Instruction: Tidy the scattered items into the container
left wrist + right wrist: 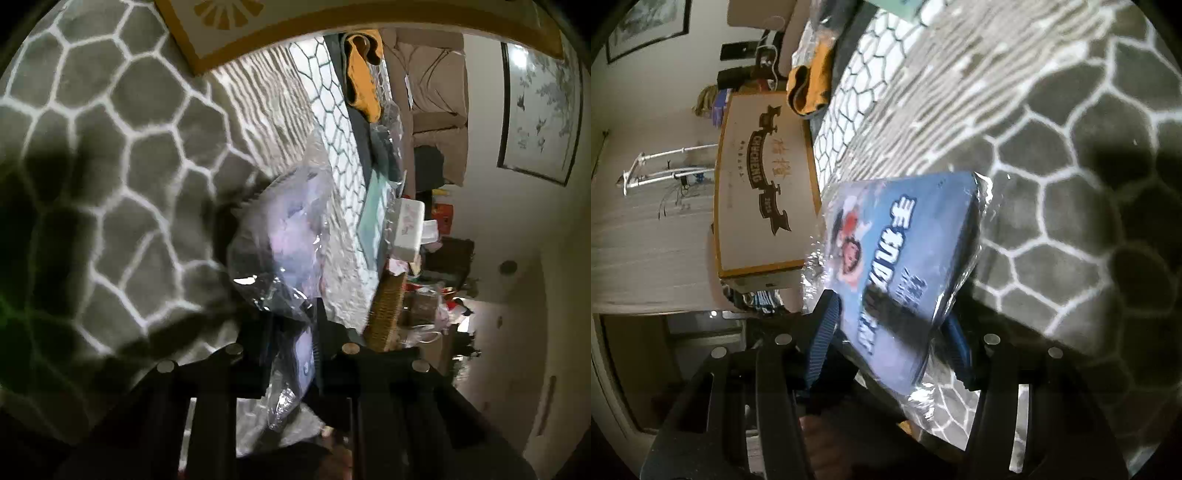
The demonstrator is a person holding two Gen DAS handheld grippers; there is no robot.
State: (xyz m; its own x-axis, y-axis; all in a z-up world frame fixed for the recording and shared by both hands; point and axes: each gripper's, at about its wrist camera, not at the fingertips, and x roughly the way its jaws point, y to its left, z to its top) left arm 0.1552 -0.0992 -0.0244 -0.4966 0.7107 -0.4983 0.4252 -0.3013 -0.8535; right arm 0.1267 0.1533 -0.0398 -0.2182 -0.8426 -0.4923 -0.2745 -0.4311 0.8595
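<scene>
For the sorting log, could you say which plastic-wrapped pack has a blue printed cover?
The pack at the right claw: blue with white lettering; the bag in the left claw looks pale purple.

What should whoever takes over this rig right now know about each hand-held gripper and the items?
Left hand-held gripper: shut on a clear plastic bag with pale contents, over the grey patterned blanket.
Right hand-held gripper: open, with the wrapped blue package between its fingers, not visibly pressed.
Container: the white and orange box stands beyond the blanket's edge.
Done: nothing visibly in the box.
Left: both these items, plus an orange cloth further along.
</scene>
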